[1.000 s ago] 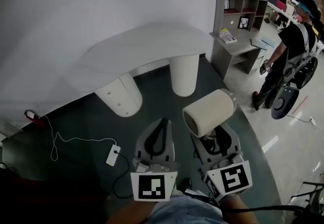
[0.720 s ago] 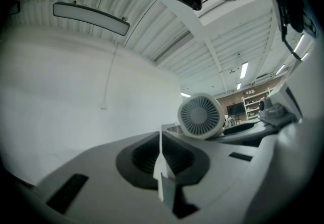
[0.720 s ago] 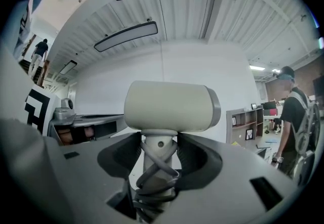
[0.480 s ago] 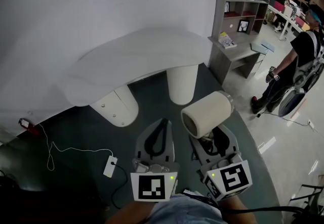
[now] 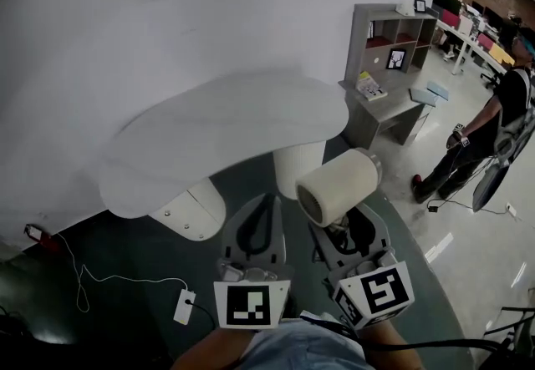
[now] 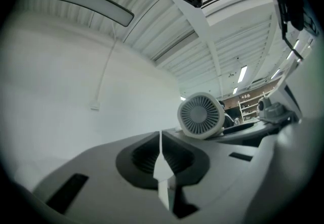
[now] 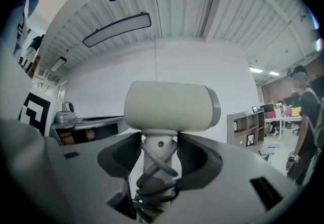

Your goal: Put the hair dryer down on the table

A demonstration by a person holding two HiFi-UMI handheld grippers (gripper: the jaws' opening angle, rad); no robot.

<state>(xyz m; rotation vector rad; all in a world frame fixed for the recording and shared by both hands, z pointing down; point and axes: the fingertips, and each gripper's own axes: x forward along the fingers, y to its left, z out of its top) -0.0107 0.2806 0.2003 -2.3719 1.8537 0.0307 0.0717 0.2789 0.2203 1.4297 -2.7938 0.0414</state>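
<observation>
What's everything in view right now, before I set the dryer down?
hair dryer: one, cream, in the right claw by its cord-wrapped handle, on the near side of the table
table: one, white, curved top on two round legs, ahead by the wall
shelf unit: one, grey, right of the table
adapter: one, white, with cables, on the dark floor at left
person: one, dark clothes, standing at far right
left claw: one, grey, jaws together, empty
right claw: one, grey, clamped on the hair dryer's handle
</observation>
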